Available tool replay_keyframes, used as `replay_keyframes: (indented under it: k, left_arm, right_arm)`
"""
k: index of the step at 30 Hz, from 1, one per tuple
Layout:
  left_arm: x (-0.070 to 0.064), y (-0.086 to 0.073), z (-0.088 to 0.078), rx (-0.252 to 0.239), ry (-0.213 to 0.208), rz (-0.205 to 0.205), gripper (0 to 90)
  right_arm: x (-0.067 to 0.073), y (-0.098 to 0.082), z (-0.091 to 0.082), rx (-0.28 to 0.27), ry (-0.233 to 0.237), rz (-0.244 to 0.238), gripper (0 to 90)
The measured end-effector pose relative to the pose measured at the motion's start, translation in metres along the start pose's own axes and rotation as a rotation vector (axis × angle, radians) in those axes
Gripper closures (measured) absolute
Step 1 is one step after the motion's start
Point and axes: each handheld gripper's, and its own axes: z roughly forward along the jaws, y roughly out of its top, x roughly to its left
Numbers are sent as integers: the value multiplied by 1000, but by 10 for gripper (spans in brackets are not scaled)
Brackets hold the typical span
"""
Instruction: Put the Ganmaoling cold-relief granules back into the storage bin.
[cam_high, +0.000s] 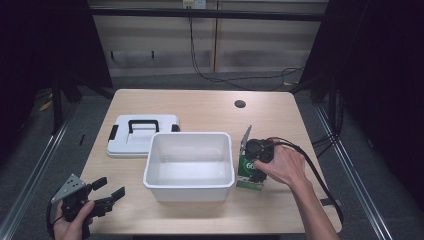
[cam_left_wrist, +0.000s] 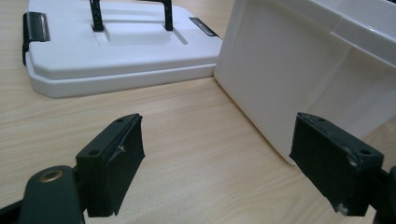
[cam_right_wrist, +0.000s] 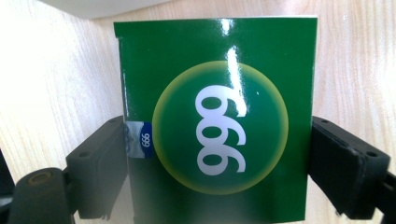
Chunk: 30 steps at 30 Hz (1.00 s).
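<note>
- Two claws: the right claw (cam_high: 252, 167) straddles a green box (cam_right_wrist: 217, 119), jaws at its sides, whether pressing is unclear.
- Box stands on the worktop (cam_high: 200, 107), just right of the white tub (cam_high: 190, 165).
- Left claw (cam_left_wrist: 233, 163) hangs wide open, empty, well left.

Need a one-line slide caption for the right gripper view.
Right tongs close on both sides of a glossy green box printed "999", lying on the wooden table.

At frame centre in the high view, the bin (cam_high: 190, 165) stands on the table (cam_high: 200, 107). The lid (cam_high: 137, 135) lies touching its upper-left corner; the box (cam_high: 248, 172) stands just right of it.
</note>
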Motion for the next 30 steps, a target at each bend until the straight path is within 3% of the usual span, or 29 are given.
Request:
replay_keyframes:
  k: [6,14,19,30]
  left_arm:
    - [-1,0,0,-1,3,-3,169]
    - [0,0,0,4,2,3,169]
    - [0,0,0,6,1,-2,169]
    - [0,0,0,6,-2,-5,169]
  right_arm:
    - [-2,4,3,17,2,-25,129]
    - [-1,8,8,37,8,3,128]
    - [0,8,9,39,-6,-6,156]
    - [-4,8,5,74,21,17,164]
